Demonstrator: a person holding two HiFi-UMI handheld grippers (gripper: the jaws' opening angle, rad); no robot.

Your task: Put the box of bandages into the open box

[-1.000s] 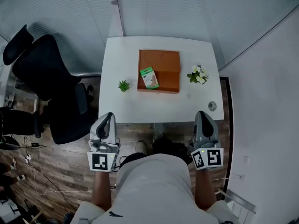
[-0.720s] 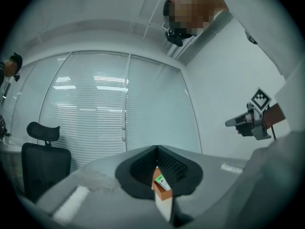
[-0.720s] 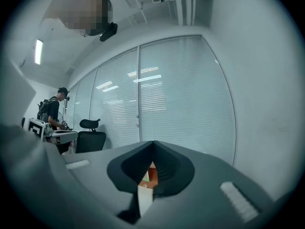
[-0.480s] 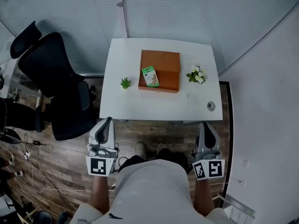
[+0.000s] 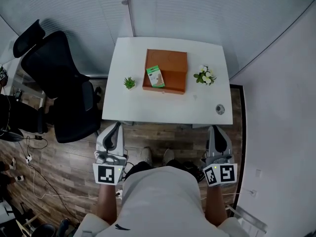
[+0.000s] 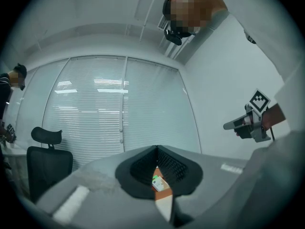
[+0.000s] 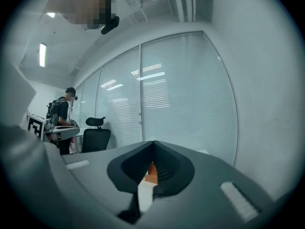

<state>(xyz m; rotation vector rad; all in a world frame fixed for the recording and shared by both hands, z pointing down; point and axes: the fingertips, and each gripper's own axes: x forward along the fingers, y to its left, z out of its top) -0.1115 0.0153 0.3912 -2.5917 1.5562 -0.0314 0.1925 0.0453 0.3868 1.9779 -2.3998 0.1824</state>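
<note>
Seemingly the task is at rest rather than mid-grasp: the person stands back from the table point(image 5: 163, 107), off its front edge, with both grippers held low near the body and well apart from anything on it. The left gripper point(image 5: 116, 125) has its jaws pressed together with nothing between them, and the right gripper point(image 5: 214, 128) is likewise closed and empty.

The bandages point(image 5: 154, 76) lie within the outline of the brown box point(image 5: 173, 63), at its left side, toward the table's back edge. From this height I cannot tell whether the pack sits down inside the box or rests on a flap. A small plant point(image 5: 130, 83) stands just left of the box and a pot of flowers point(image 5: 204, 76) just right of it.

If the pack is already inside, I judge the placing done and no move is needed. If it only rests on top, the next move calls for stepping up to the front edge, opening one gripper, taking the pack by its narrow sides and lowering it in, clear of both pots.
</note>
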